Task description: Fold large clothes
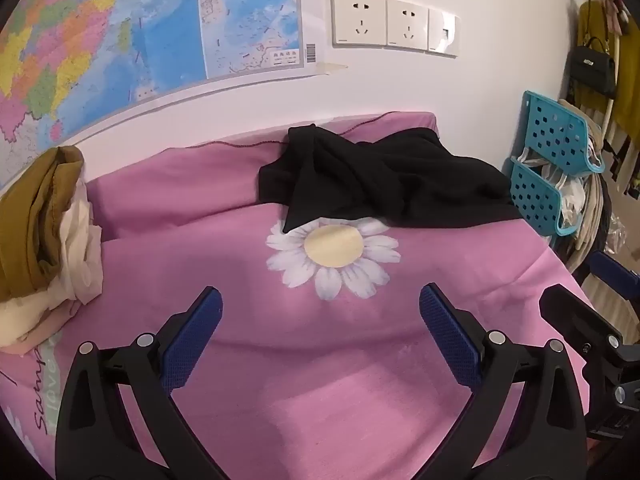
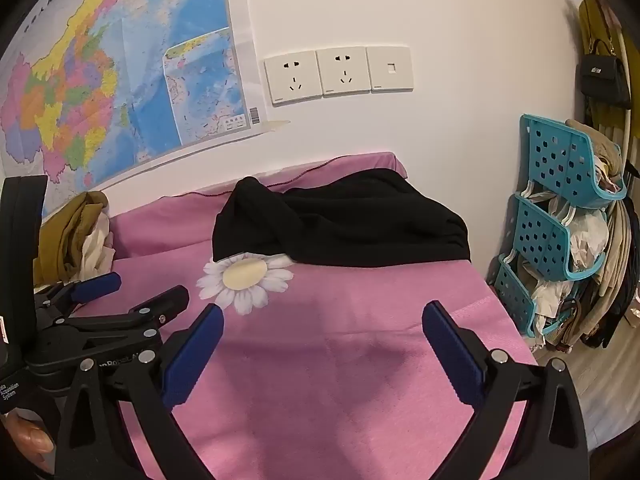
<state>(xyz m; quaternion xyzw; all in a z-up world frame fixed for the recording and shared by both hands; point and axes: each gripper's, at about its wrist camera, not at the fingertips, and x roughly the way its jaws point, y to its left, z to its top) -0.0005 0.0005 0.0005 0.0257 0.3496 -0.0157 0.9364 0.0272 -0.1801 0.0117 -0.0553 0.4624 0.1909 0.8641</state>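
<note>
So, here's the setup:

Bed: pink sheet [image 1: 320, 360] with a big white daisy print [image 1: 334, 254] around the middle.

Black garment: crumpled black garment [image 1: 384, 176] lying in a loose heap at the far end of the bed, up near the wall, one corner flopped over the top petals of the daisy. Nothing's touching it.

Left gripper: left gripper [image 1: 320, 320] hanging over bare pink sheet, jaws spread wide with nothing between them, well short of the black heap.

Right gripper: right gripper [image 2: 322, 334] same deal, blue pads far apart and empty, angled down at the sheet, just beside the left one.

Other clothes: mustard and cream pile [image 1: 44, 232] bunched at the left edge of the bed.

Wall: colourful map [image 1: 120, 40] and a row of white sockets [image 1: 394, 24].

Right of bed: teal plastic baskets [image 2: 560, 208] stacked up, stuffed with cloth; a black handbag [image 2: 604, 78] hanging above them.
</note>
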